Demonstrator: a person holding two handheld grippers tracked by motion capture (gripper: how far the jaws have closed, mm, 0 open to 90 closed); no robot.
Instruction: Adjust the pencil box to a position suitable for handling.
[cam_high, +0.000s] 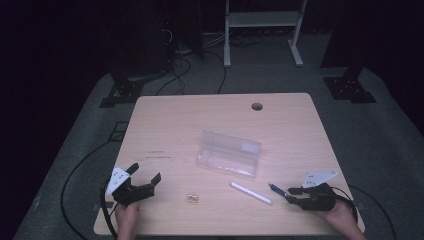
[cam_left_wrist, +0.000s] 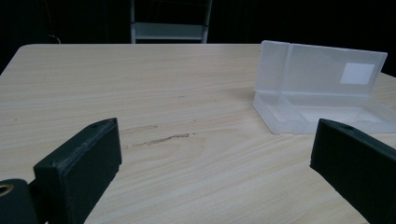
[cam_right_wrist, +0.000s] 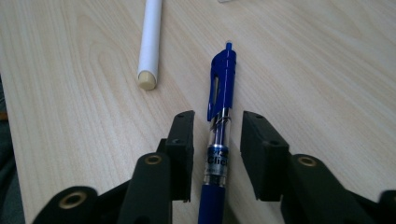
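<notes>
At the near edge of the desk (cam_high: 165, 120), the right tool (cam_right_wrist: 217, 140) lay low with its jaws set on either side of a blue pen (cam_right_wrist: 220, 121). They stood narrow but a thin gap showed on each side of the barrel, so the pads were not pressing it yet. The pen lay flat on the wood, its clip end pointing away from the hand, lined up with the tool so a squeeze would catch it across the barrel. From above, the right tool (cam_high: 295, 195) sat at the desk's near right corner, the pen (cam_high: 276, 189) poking out toward the middle.

Off to the near left, the left tool (cam_high: 145, 181) waited with its jaws wide and nothing between them, I judged in reserve.

Just beyond the pen lay a white stick (cam_high: 250, 193), slanted, apart from it. A small tan block (cam_high: 192, 198) sat between the two hands.

Further in, near the desk's middle, stood a clear case (cam_high: 229, 153) with its lid (cam_left_wrist: 322, 67) propped upright. I took the open tray to be where the pen was meant to go. A round hole (cam_high: 257, 106) marked the far edge.
</notes>
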